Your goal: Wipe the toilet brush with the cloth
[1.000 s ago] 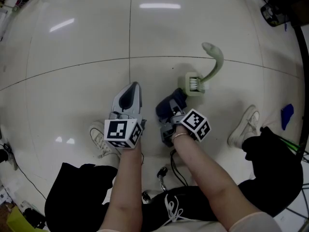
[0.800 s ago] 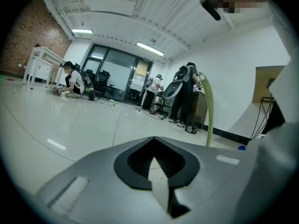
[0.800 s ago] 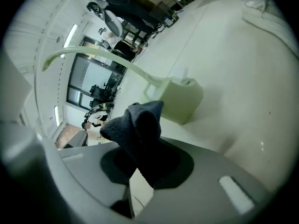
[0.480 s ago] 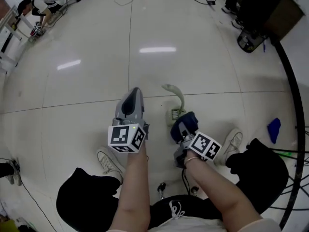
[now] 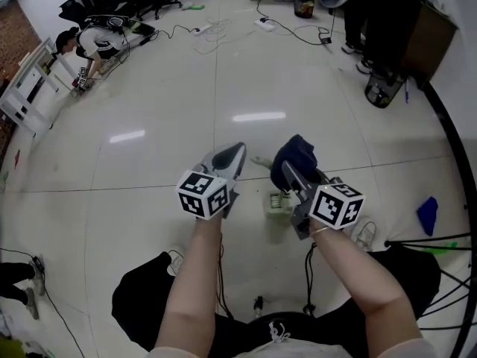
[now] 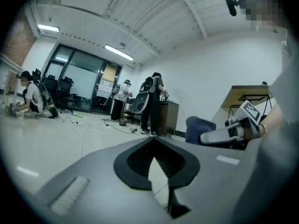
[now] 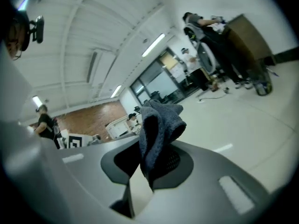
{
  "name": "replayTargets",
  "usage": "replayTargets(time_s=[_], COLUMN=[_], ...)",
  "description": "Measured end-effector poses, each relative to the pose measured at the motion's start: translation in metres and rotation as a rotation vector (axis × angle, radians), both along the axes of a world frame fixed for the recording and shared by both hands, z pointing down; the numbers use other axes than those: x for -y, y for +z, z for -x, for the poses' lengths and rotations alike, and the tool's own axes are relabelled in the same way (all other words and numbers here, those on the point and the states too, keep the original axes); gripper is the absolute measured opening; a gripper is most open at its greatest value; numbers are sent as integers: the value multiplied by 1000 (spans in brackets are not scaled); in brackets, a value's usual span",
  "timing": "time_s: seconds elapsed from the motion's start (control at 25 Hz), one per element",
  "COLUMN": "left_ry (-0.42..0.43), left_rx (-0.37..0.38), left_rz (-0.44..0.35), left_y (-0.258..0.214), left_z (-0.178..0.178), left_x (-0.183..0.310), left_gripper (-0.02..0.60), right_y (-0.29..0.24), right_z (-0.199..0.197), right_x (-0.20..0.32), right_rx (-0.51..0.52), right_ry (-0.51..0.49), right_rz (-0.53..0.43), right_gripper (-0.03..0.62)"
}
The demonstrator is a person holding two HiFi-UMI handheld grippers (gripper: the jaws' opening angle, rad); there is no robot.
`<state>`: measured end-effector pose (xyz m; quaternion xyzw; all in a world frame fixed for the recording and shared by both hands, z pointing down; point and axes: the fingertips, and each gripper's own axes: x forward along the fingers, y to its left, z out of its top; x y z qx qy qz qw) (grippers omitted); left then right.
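Observation:
The pale green toilet brush (image 5: 276,201) lies on the white tiled floor, its head showing between my two grippers and its curved handle (image 5: 261,161) partly hidden behind them. My right gripper (image 5: 297,171) is held above the brush, shut on a dark blue cloth (image 5: 294,157) that bunches up over its jaws (image 7: 158,125). To the left, my left gripper (image 5: 226,161) is level with it, jaws together and nothing between them (image 6: 153,143). In the left gripper view the right gripper (image 6: 225,133) and the cloth (image 6: 198,129) show at the right.
Cables (image 5: 223,27) trail over the far floor. A white rack (image 5: 28,89) stands at the far left. A blue object (image 5: 427,215) and black stand legs (image 5: 436,243) lie at the right. People stand by a desk (image 6: 154,104) in the background. A shoe (image 5: 365,234) is below the right gripper.
The view has tilted up to take in more of the room. Both grippers have risen, and the right one with the cloth now hangs over the brush rather than beside its head.

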<state>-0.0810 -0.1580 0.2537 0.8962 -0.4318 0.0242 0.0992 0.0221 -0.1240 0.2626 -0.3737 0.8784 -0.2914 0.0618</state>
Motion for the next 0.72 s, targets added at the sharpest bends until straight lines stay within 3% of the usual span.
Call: replayTargets(time_s=[0.16, 0.36, 0.52, 0.72], left_ry=[34, 50, 47, 31], left_rx=[-30, -65, -41, -101], left_rz=[62, 78, 52, 48], left_y=[17, 22, 22, 23], left_z=[-6, -10, -9, -7], left_x=[1, 1, 0, 0], left_gripper=[6, 6, 6, 6], right_y=[-22, 8, 35, 73], right_z=[32, 39, 31, 15], right_x=[10, 19, 23, 22], right_rx=[-77, -99, -89, -50], right_ry=[-143, -237, -212, -166], right_rz=[-47, 125, 191, 260], right_gripper=[63, 63, 63, 64])
